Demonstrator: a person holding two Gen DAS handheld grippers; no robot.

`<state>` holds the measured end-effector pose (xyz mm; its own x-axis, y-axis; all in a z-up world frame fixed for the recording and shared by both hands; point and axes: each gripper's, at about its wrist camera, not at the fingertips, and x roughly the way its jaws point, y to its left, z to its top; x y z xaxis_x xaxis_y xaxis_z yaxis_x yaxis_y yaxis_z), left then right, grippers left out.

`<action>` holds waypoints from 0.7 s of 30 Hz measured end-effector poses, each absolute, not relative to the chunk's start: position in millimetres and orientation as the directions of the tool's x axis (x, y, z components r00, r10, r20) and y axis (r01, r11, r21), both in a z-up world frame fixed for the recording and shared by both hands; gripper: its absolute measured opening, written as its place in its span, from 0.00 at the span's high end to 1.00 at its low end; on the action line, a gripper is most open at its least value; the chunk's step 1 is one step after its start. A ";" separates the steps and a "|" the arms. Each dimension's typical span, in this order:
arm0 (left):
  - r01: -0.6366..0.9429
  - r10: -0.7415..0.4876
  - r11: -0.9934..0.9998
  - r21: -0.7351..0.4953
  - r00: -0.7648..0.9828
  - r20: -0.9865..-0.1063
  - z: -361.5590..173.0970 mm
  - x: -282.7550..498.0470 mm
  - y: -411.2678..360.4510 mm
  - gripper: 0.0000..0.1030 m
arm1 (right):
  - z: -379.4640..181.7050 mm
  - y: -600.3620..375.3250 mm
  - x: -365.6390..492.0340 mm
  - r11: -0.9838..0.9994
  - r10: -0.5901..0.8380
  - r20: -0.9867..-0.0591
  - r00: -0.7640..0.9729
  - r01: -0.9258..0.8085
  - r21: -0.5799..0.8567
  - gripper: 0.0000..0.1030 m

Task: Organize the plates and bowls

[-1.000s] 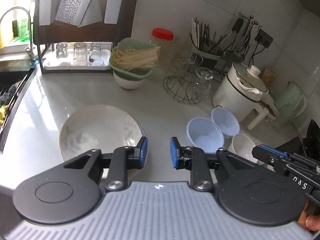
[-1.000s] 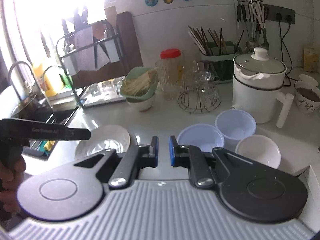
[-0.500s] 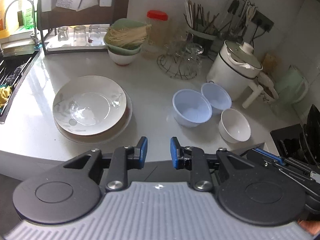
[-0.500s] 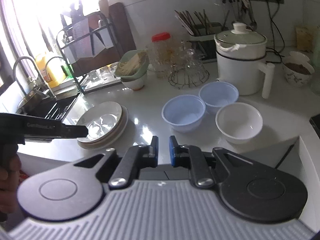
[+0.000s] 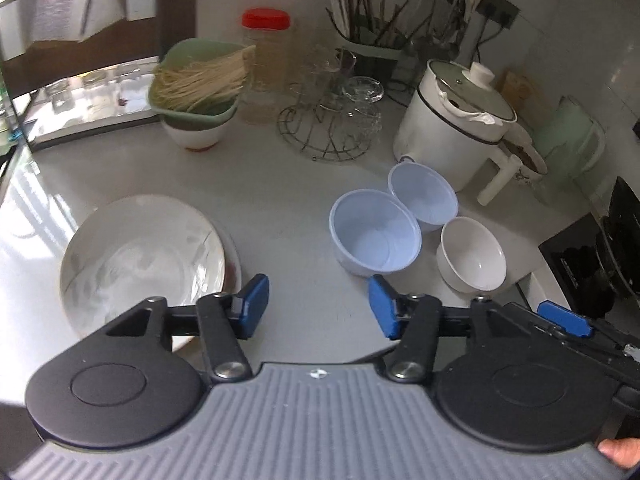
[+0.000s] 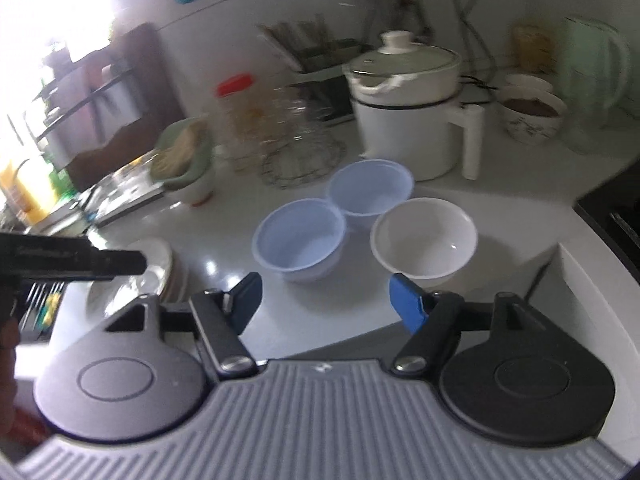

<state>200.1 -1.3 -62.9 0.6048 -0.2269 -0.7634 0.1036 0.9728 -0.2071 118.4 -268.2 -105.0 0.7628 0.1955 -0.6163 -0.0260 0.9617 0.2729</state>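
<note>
A stack of white plates (image 5: 140, 260) lies at the left of the grey counter (image 5: 288, 184). Two pale blue bowls (image 5: 374, 234) (image 5: 422, 196) and a white bowl (image 5: 472, 256) sit close together to the right; they also show in the right wrist view as blue bowls (image 6: 298, 238) (image 6: 370, 188) and white bowl (image 6: 424, 236). My left gripper (image 5: 318, 310) is open and empty above the counter's front edge, between plates and bowls. My right gripper (image 6: 326, 300) is open and empty just in front of the bowls. The plates (image 6: 140, 280) show partly behind the left gripper's body.
A white electric pot (image 5: 452, 120) stands behind the bowls. A wire rack with glasses (image 5: 332, 120), a red-lidded jar (image 5: 266, 64), a green bowl of noodles (image 5: 198, 88), a utensil holder (image 5: 368, 24) and a dish rack (image 5: 80, 80) line the back. A black stove (image 5: 600, 264) is at right.
Both grippers have opened wide from nearly shut. Both have moved forward over the counter, closer to the plates and bowls.
</note>
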 end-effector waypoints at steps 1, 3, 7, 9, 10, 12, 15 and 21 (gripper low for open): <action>0.122 -0.239 0.970 -0.208 0.601 -0.762 -63.4 207.2 0.4 0.38 | -106.5 -267.5 122.1 0.960 0.185 -0.622 0.761 -0.005 0.280 0.30; 0.155 -0.254 0.967 -0.201 0.598 -0.760 -65.2 219.6 1.7 0.38 | -108.7 -265.1 127.3 0.959 0.160 -0.625 0.764 0.029 0.281 0.30; 0.184 -0.288 0.958 -0.222 0.581 -0.761 -72.8 244.3 1.7 0.38 | -113.7 -260.2 139.0 0.954 0.118 -0.635 0.763 0.089 0.285 0.30; 0.199 -0.295 0.955 -0.220 0.569 -0.767 -77.3 255.4 -1.1 0.38 | -116.5 -258.9 142.8 0.951 0.108 -0.639 0.761 0.109 0.290 0.30; 0.206 -0.301 0.953 -0.222 0.563 -0.770 -79.4 260.8 -2.8 0.38 | -117.9 -258.6 145.2 0.949 0.102 -0.643 0.759 0.120 0.292 0.30; 0.221 -0.316 0.948 -0.230 0.551 -0.772 -84.0 270.7 -6.3 0.38 | -121.5 -258.9 148.5 0.944 0.094 -0.649 0.755 0.140 0.300 0.30; 0.241 -0.333 0.941 -0.237 0.534 -0.777 -93.4 284.0 -13.3 0.38 | -128.9 -262.5 153.1 0.938 0.091 -0.657 0.749 0.157 0.308 0.32; 0.242 -0.319 0.945 -0.221 0.529 -0.786 -108.3 304.2 -24.5 0.38 | -143.7 -270.9 166.8 0.941 0.121 -0.661 0.740 0.127 0.315 0.32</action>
<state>304.2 -24.5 -108.3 0.5288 -0.3193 -0.7864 0.2421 0.9448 -0.2208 166.8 -270.9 -143.7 0.7405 0.1215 -0.6610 0.1268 0.9406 0.3149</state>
